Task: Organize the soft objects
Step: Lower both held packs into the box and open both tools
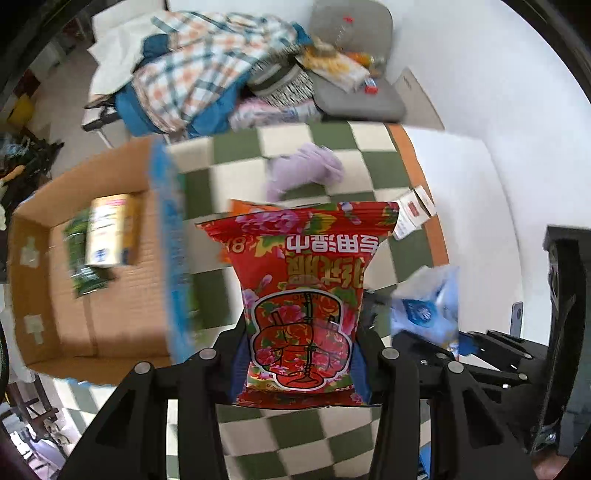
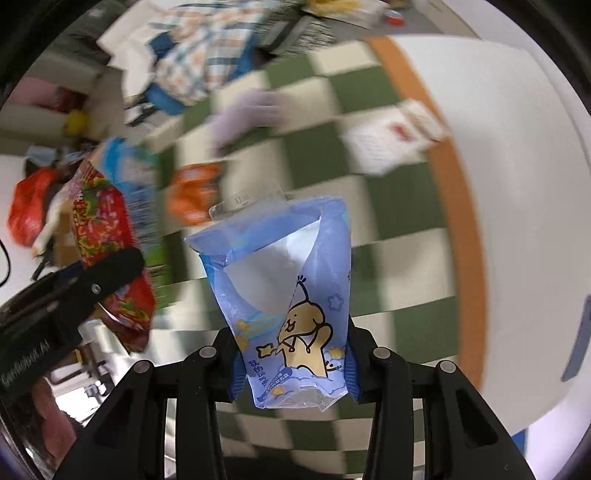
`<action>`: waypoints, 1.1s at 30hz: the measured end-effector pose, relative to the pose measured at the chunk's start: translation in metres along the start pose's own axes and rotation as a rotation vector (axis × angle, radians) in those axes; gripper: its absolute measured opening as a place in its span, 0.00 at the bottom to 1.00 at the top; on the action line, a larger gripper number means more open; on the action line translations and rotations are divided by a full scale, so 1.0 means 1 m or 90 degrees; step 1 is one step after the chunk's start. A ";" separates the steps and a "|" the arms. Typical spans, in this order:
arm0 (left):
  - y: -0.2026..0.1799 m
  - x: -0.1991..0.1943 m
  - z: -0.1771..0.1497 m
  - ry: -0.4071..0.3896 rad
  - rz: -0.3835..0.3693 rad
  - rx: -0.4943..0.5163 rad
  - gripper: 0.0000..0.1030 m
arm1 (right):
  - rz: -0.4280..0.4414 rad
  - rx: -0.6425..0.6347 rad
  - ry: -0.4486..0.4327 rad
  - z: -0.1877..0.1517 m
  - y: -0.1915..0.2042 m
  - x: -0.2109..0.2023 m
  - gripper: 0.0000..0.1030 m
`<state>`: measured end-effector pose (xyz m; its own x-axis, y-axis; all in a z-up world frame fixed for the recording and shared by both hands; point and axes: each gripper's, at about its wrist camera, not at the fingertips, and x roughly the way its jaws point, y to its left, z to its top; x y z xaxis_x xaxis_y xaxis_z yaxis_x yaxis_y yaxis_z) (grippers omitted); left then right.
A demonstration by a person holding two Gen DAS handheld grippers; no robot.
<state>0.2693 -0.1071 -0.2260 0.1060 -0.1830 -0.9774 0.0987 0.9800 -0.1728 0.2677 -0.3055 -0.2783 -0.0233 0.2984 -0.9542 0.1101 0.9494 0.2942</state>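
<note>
The left gripper (image 1: 301,363) is pinching a red pack (image 1: 301,295) near its bottom, the blue pads pressed into both sides. The pack is red with pink flowers and yellow characters, and it stands up from the fingers, held above the checked mat (image 1: 295,435). In the right wrist view the same red pack (image 2: 110,258) shows at the left edge with the left gripper's black finger across it.

The right gripper (image 2: 293,363) is clamped on a blue pack (image 2: 291,295), which carries a yellow cartoon figure and stars. Its top is crumpled, with white tissue showing through a clear window. It too is held off the mat (image 2: 399,210). From the left wrist view the blue pack (image 1: 428,306) appears blurred just right of the red one.

Behind the red pack an orange pack (image 1: 255,206) peeks out; in the right view this orange pack (image 2: 194,192) lies on the mat. Farther back a lilac cloth (image 1: 306,170) rests on the green and white squares. A white carton (image 1: 415,212) with a red mark lies at the mat's orange border.

To the left stands an open cardboard box (image 1: 37,295), a blue-printed flap along its near side. Inside lie a yellow pack (image 1: 110,232) and, beside it, a green pack (image 1: 83,258). Beyond the mat, plaid cloth (image 1: 207,66) is heaped by a grey cushion (image 1: 351,26).
</note>
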 end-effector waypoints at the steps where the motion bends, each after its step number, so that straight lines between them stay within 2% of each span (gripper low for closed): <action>1: 0.010 -0.007 -0.004 -0.008 0.001 -0.008 0.41 | 0.018 -0.012 -0.005 -0.004 0.024 -0.005 0.43; 6: 0.091 -0.039 -0.015 -0.020 0.028 -0.056 0.41 | 0.070 -0.056 -0.021 -0.012 0.104 -0.008 0.42; 8: 0.131 -0.050 -0.016 -0.026 0.052 -0.082 0.41 | 0.090 -0.069 -0.024 -0.011 0.144 -0.008 0.43; 11: 0.180 -0.057 -0.016 -0.036 0.079 -0.116 0.41 | 0.096 -0.087 -0.022 -0.006 0.190 0.009 0.42; 16: 0.248 -0.049 -0.007 -0.029 0.094 -0.162 0.41 | 0.067 -0.091 -0.019 0.012 0.252 0.036 0.42; 20: 0.295 -0.027 0.005 0.004 0.074 -0.200 0.41 | 0.024 -0.092 -0.018 0.031 0.280 0.066 0.43; 23: 0.317 -0.013 0.016 0.022 0.081 -0.201 0.41 | -0.009 -0.087 -0.020 0.044 0.297 0.082 0.43; 33: 0.347 0.044 0.051 0.098 0.079 -0.204 0.42 | -0.089 -0.059 -0.018 0.089 0.310 0.134 0.43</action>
<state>0.3582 0.2207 -0.3229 -0.0542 -0.0710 -0.9960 -0.2221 0.9734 -0.0572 0.3869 0.0198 -0.3204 -0.0035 0.1609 -0.9870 0.0149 0.9869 0.1608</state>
